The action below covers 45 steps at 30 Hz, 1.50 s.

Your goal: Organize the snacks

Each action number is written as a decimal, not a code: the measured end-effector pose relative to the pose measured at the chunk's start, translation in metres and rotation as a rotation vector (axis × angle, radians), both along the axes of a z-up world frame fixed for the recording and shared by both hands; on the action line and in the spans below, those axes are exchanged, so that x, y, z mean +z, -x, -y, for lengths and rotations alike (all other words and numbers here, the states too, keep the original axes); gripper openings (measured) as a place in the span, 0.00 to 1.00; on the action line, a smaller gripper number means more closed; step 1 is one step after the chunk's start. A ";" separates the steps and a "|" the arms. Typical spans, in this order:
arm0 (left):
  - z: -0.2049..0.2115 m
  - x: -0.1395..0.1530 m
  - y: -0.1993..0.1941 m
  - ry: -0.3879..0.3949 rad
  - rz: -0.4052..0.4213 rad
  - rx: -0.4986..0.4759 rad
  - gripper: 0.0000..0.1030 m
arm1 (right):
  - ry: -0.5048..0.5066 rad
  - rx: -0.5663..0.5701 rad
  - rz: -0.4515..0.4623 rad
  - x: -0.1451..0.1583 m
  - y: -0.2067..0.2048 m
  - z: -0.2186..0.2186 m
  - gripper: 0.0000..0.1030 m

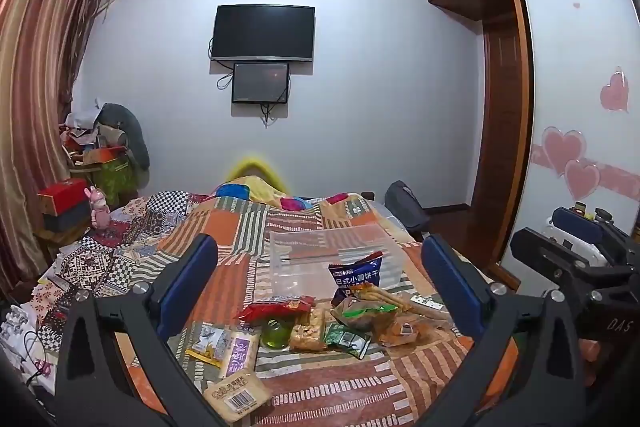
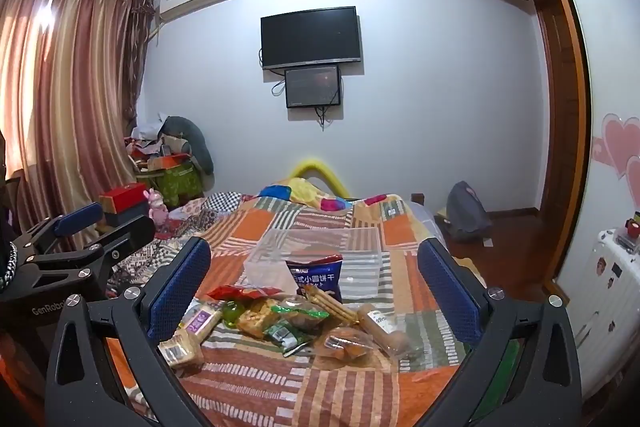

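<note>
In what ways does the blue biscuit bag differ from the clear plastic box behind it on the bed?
The blue biscuit bag is opaque with white printed text; the clear plastic box is see-through, so the quilt pattern shows through it. The bag stands upright and crinkled, leaning at the box's near wall; the box is rigid and sits flat. The bag looks smaller than the box. Both rest on the patchwork quilt, untouched by either tongs.

- Snack packets (image 1: 320, 323) are crowding the bedspread (image 1: 328, 387) just before the clear bin (image 1: 320, 255).
- Bare bedspread is lying open nearer the cameras.

Snack pile (image 2: 296, 319) on patchwork bed (image 2: 340, 387), clear bin (image 2: 360, 247) behind, jaws spread
</note>
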<state>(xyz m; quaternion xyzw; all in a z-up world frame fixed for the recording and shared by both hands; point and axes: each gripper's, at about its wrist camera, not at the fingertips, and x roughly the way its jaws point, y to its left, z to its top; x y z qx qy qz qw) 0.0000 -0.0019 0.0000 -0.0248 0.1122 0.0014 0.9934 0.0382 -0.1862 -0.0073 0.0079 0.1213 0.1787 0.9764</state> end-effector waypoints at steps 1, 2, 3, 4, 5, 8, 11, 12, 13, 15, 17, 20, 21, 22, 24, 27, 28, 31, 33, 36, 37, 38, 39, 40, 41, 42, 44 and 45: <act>0.000 0.000 0.000 -0.001 0.000 0.000 1.00 | 0.000 0.000 0.000 0.000 0.000 0.000 1.00; 0.000 0.000 0.000 -0.001 0.001 0.001 1.00 | -0.004 0.005 -0.001 -0.003 0.000 0.003 1.00; 0.000 -0.001 0.001 0.000 0.001 0.001 1.00 | -0.004 0.005 -0.001 -0.003 0.000 0.003 1.00; 0.000 -0.001 0.000 0.002 -0.001 0.001 1.00 | -0.004 0.004 0.000 -0.003 0.000 0.003 1.00; 0.000 -0.001 0.000 0.003 -0.001 0.001 1.00 | -0.003 0.005 -0.001 -0.002 0.000 0.003 1.00; -0.001 -0.001 0.000 0.003 -0.001 0.001 1.00 | -0.005 0.005 0.000 -0.002 0.000 0.004 1.00; -0.001 -0.002 0.000 0.002 -0.001 0.002 1.00 | -0.005 0.006 0.000 -0.002 0.000 0.004 1.00; -0.002 -0.002 0.000 0.001 0.000 0.002 1.00 | -0.005 0.006 -0.001 -0.001 0.001 0.004 1.00; -0.002 -0.002 0.000 0.001 0.000 0.003 1.00 | -0.006 0.007 -0.001 0.000 0.002 0.004 1.00; -0.002 -0.003 0.000 0.001 0.000 0.003 1.00 | -0.005 0.008 0.001 -0.001 0.002 0.004 1.00; -0.002 -0.003 0.000 0.001 0.001 0.002 1.00 | -0.005 0.005 0.000 -0.001 0.001 0.004 1.00; -0.002 -0.003 0.000 0.000 0.002 0.004 1.00 | -0.005 0.006 -0.001 -0.001 0.001 0.004 1.00; -0.002 -0.003 0.000 0.001 0.002 0.004 1.00 | -0.005 0.005 0.000 -0.001 0.001 0.005 1.00; -0.003 -0.003 0.000 0.001 0.001 0.004 1.00 | -0.006 0.005 -0.001 -0.001 0.001 0.004 1.00; -0.002 -0.003 0.000 0.000 0.002 0.003 1.00 | -0.006 0.007 -0.002 -0.001 0.001 0.004 1.00; -0.002 -0.003 0.000 -0.003 0.002 0.006 1.00 | -0.004 0.005 -0.001 0.000 0.001 0.004 1.00; -0.003 -0.004 0.000 -0.003 0.002 0.005 1.00 | -0.004 0.006 -0.001 0.000 0.001 0.004 1.00; -0.002 -0.005 0.000 -0.003 0.003 0.006 1.00 | -0.007 0.006 0.001 0.000 0.001 0.004 1.00; -0.003 -0.005 0.000 -0.003 0.003 0.007 1.00 | -0.007 0.007 0.001 0.001 0.002 0.004 1.00; -0.004 -0.007 0.000 0.001 0.001 0.007 1.00 | -0.005 0.005 0.001 0.001 0.002 0.004 1.00; -0.004 -0.007 0.000 0.001 0.000 0.008 1.00 | -0.006 0.005 0.000 0.000 0.001 0.004 1.00; -0.004 -0.007 0.001 0.001 0.000 0.009 1.00 | -0.005 0.005 0.000 0.000 0.002 0.003 1.00; -0.004 -0.007 0.000 0.002 -0.001 0.009 1.00 | -0.004 0.005 -0.001 0.000 0.001 0.003 1.00; -0.004 -0.008 0.000 0.003 -0.001 0.009 1.00 | -0.003 0.006 -0.002 0.001 0.001 0.003 1.00; -0.005 -0.008 0.000 0.004 -0.001 0.009 1.00 | -0.003 0.006 -0.001 0.000 0.001 0.002 1.00; -0.005 -0.008 0.000 0.005 -0.002 0.009 1.00 | -0.003 0.007 -0.002 0.001 0.001 0.002 1.00; -0.005 -0.008 0.000 0.007 -0.003 0.009 1.00 | -0.003 0.007 -0.004 0.000 0.001 0.002 1.00; -0.005 -0.008 0.000 0.007 -0.002 0.008 1.00 | -0.002 0.007 -0.004 0.000 0.001 0.001 1.00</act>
